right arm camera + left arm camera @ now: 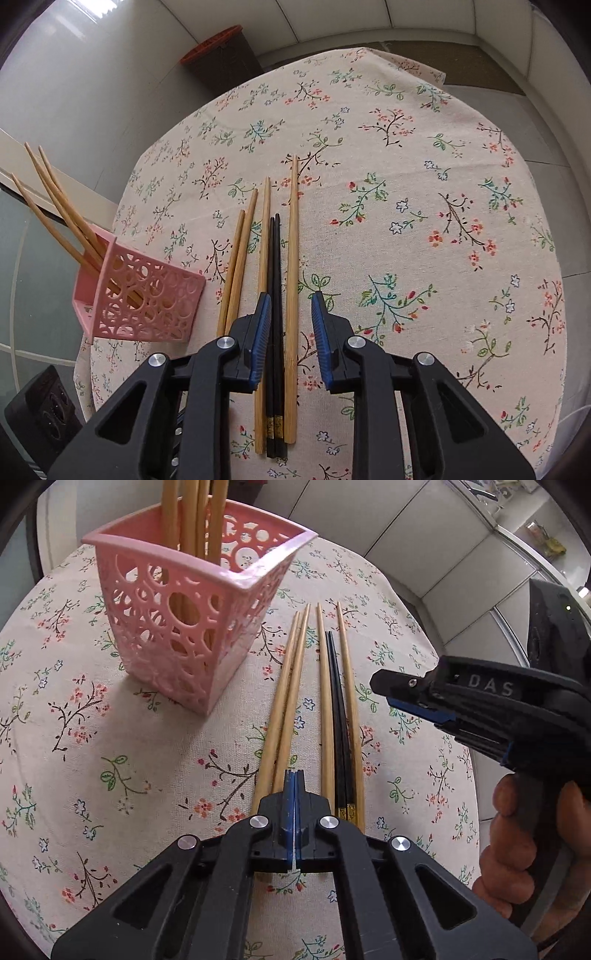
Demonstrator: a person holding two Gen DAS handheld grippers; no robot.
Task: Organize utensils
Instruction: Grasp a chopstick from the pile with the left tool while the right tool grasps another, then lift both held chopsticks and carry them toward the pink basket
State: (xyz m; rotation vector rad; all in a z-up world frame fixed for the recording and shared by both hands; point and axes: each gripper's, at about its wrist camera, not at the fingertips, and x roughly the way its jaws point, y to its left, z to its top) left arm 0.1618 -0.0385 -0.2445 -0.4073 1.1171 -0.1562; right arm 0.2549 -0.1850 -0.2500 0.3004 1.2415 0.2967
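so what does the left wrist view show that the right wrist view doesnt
Only the left wrist view: the shut left gripper, the right gripper from the side and the hand holding it.
Only the right wrist view: the right gripper's open jaws straddling the black chopsticks, and a dark bin on the floor.
Both: the pink basket holding wooden chopsticks, loose wooden chopsticks and the floral tablecloth.

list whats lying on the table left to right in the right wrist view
pink basket → pair of wooden chopsticks → single wooden chopstick → black chopsticks → longest wooden chopstick
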